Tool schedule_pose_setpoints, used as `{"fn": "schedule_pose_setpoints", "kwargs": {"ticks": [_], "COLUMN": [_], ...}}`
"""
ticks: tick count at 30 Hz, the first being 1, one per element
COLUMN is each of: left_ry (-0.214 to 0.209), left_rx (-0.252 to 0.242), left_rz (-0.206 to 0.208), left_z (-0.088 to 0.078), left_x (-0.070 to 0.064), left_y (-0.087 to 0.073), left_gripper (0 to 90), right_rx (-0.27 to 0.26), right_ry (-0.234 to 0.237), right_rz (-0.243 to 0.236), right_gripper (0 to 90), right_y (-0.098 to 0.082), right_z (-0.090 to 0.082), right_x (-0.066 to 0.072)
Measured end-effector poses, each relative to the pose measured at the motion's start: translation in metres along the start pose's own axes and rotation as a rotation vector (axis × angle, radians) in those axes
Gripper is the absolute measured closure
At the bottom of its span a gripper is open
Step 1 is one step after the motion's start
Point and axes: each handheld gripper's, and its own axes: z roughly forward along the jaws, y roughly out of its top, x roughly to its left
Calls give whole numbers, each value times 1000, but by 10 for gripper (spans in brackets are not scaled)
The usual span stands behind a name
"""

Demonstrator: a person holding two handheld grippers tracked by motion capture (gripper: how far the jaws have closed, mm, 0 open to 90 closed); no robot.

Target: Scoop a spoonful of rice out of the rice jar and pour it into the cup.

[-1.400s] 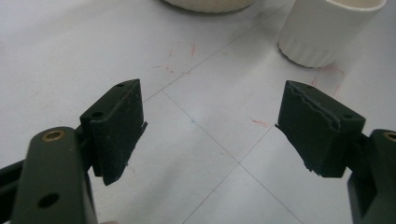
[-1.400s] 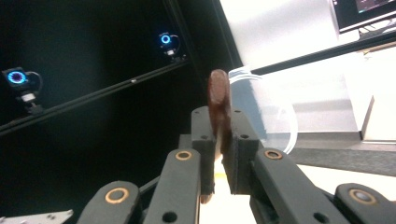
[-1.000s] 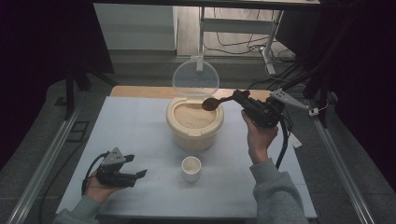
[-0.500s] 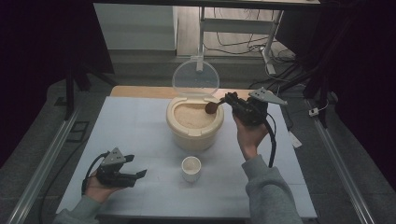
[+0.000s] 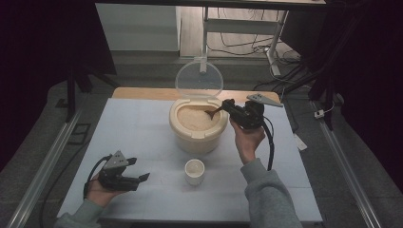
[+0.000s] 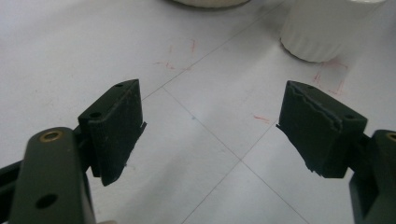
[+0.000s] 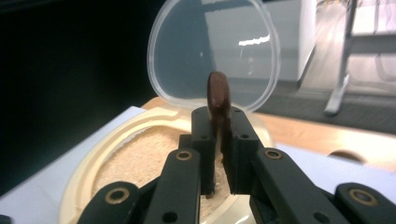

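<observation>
Right tongs (image 5: 227,105) are clamped on a brown spoon (image 7: 218,95) over the rice tub's (image 5: 197,135) rim; left tongs (image 6: 212,128) are spread wide on bare surface (image 5: 142,137), cup (image 5: 195,171) nearby.

Brown spoon (image 7: 218,95) tilts over open cream rice container (image 5: 197,124)

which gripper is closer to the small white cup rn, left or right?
Left, by a small margin. The left gripper rests on the table beside the white cup, jaws open toward it. The right gripper is up over the rice container behind the cup, holding a brown spoon.
</observation>
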Motion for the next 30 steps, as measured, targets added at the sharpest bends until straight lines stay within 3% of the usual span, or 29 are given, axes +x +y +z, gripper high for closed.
{"fn": "schedule_pose_setpoints", "kwargs": {"ticks": [2,4,8,18,19,22,30], "left_ry": [0,2,3,2,2,2,3], "left_rx": [2,6,5,4,5,3,2], "left_rz": [2,5,5,8,8,7,8], "left_z": [0,1,1,0,0,0,0], "left_x": [0,0,0,0,0,0,0], "left_y": [0,0,0,0,0,0,0], "left_gripper": [217,217,217,217,217,217,217], "right_rx": [0,3,1,-4,-10,-6,-15], "right_ry": [13,20,41,66,94,86,107], "right_rz": [45,60,154,293,352,359,471], "right_gripper": [836,836,832,827,833,837,837], "right_y": [-3,-4,-7,-10,-12,-12,-15], "right_z": [2,3,4,6,6,6,5], "right_x": [-3,-5,-11,-19,-23,-25,-35]}}
